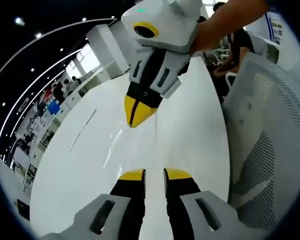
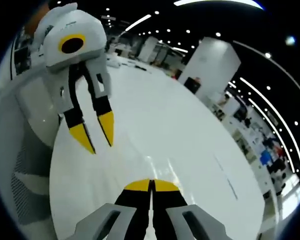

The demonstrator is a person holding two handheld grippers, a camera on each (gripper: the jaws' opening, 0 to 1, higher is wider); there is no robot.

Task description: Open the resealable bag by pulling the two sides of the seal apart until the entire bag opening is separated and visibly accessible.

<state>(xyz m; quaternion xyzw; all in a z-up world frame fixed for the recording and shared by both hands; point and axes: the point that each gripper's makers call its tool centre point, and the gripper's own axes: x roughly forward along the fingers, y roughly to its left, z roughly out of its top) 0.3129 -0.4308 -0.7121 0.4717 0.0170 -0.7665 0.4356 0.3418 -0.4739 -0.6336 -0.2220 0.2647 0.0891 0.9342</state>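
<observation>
Left gripper (image 1: 154,173) — jaws slightly apart; right gripper (image 2: 151,185) — together; white desk (image 1: 90,165) beneath. Bag unseen — presumably light, slippery; pinch seal lips.

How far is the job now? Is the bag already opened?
Nothing looks done: I can make out no bag on the white table. In hand: nothing. The left gripper stands slightly open and the right gripper shut, both empty above the table. Left: finding the bag and the whole opening.
</observation>
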